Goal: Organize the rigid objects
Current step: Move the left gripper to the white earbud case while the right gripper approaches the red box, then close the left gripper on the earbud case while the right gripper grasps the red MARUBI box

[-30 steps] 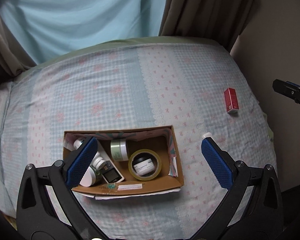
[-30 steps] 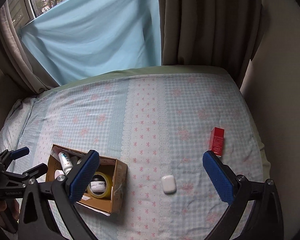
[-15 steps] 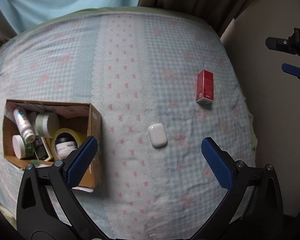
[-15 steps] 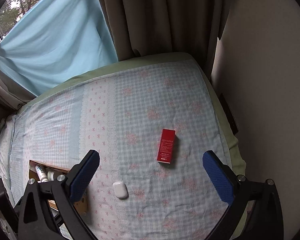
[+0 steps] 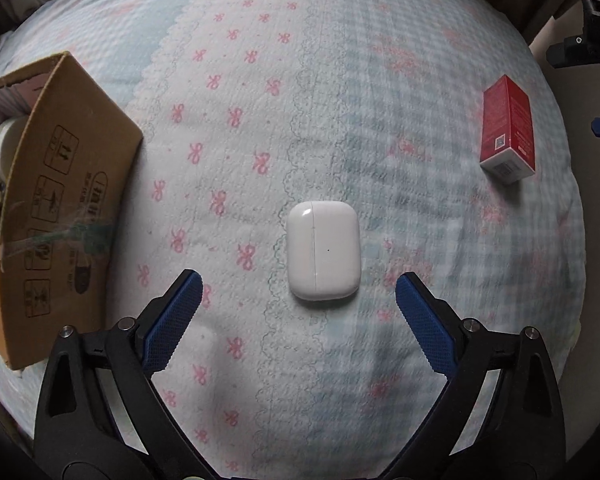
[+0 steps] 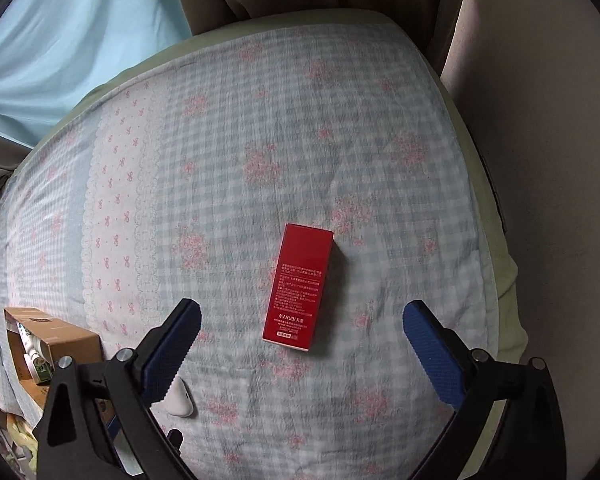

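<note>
White, rounded plastic earbud case (image 5: 323, 250) lies flat on the checked, bow-print bedspread (image 5: 260, 100), just ahead of the left gripper (image 5: 298, 294); its jaws stand wide and are closing, nothing between the pads. Red rectangular carton (image 6: 298, 286) lies ahead of the right gripper (image 6: 300, 322), likewise wide, closing, empty. Open brown cardboard box (image 5: 60, 200) sits left, holding jars.
</note>
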`<state>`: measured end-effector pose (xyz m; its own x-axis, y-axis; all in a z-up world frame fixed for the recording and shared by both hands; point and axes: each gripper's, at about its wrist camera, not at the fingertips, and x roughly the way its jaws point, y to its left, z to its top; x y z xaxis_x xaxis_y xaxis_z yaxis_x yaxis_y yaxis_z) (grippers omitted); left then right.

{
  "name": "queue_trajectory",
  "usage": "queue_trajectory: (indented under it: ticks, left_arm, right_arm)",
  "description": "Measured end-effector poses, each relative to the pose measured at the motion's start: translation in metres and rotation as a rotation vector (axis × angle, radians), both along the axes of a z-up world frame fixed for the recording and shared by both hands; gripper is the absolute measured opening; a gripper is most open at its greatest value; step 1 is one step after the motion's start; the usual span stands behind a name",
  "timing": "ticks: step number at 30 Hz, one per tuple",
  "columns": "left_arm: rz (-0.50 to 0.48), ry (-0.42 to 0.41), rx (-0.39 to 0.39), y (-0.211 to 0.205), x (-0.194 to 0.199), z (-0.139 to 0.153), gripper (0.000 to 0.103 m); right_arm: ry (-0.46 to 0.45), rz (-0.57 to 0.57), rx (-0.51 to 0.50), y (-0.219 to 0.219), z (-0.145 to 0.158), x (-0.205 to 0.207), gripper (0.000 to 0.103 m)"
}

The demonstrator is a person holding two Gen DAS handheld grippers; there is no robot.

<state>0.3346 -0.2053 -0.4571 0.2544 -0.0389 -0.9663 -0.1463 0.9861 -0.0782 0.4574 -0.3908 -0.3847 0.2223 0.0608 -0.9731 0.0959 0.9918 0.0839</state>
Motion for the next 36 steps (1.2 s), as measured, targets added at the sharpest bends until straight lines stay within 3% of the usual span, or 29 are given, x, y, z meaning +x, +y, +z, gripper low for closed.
queue_trajectory:
  ticks: [5, 12, 14, 16, 22, 36]
  left_arm:
    - [0.018, -0.005, 0.026, -0.009, 0.001, -0.022, 0.090]
    - [0.027, -0.022, 0.041, -0.016, 0.002, -0.034, 0.086]
    - [0.033, -0.033, 0.038, -0.017, 0.002, -0.035, 0.084]
    - [0.033, -0.047, 0.035, -0.015, 0.002, -0.037, 0.077]
    - [0.034, -0.053, 0.005, 0.001, -0.002, -0.031, 0.042]
    - [0.015, -0.093, -0.058, 0.025, -0.004, 0.000, 0.041]
  right_arm:
    - [0.058, -0.017, 0.016, 0.001, -0.038, 0.013, 0.091]
    - [0.107, -0.018, -0.022, 0.002, -0.063, 0.023, 0.083]
    - [0.127, -0.027, -0.017, 0.000, -0.070, 0.024, 0.074]
    - [0.142, -0.040, -0.005, -0.002, -0.076, 0.024, 0.069]
    - [0.148, -0.073, 0.058, -0.014, -0.088, 0.018, 0.042]
    - [0.118, -0.062, 0.059, -0.018, -0.081, 0.013, 0.040]
